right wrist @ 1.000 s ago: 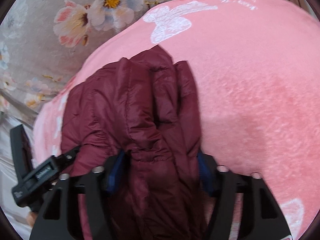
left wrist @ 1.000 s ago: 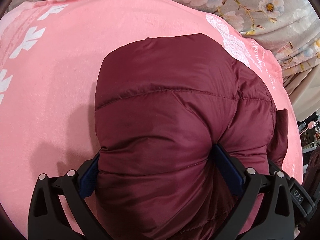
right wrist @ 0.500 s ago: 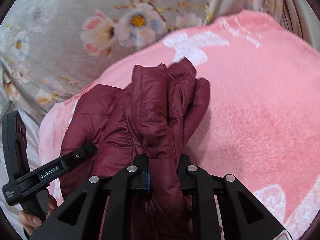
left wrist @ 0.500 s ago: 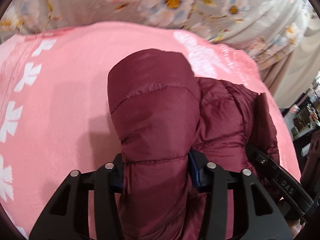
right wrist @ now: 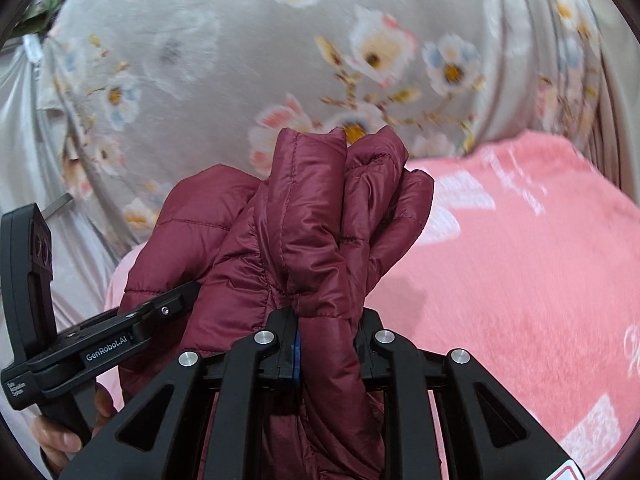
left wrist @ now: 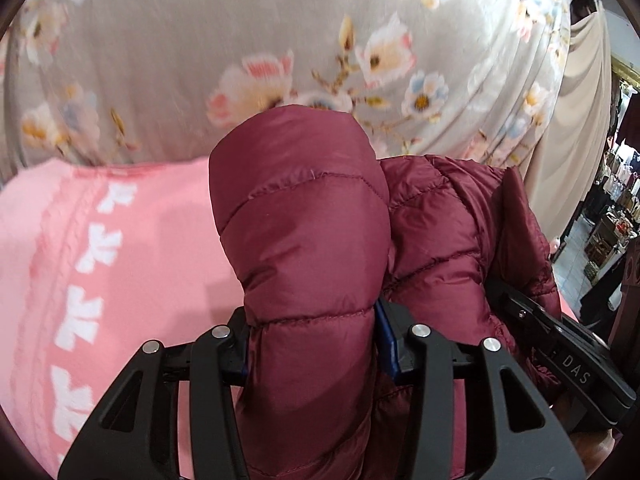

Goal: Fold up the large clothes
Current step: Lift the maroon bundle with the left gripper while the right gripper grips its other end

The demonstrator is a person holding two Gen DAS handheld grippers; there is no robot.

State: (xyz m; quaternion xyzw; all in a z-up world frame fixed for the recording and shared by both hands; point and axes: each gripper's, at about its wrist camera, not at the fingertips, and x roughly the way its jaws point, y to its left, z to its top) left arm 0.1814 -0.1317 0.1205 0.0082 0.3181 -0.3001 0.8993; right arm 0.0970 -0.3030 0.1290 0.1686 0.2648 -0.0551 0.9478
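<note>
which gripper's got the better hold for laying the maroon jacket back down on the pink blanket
Left, probably. The left gripper clamps a broad, smooth panel of the maroon puffer jacket; the right gripper pinches a bunched, wrinkled fold. Both sit over the pink blanket.

left hand-held gripper (left wrist: 312, 354): clamped, tilted down | right hand-held gripper (right wrist: 326, 344): clamped, tilted down

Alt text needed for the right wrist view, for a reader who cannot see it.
The right gripper clamps a bunched fold of a maroon quilted puffer jacket above a pink fleece blanket. The left gripper grips the jacket at left; grey floral fabric fills the background.
</note>
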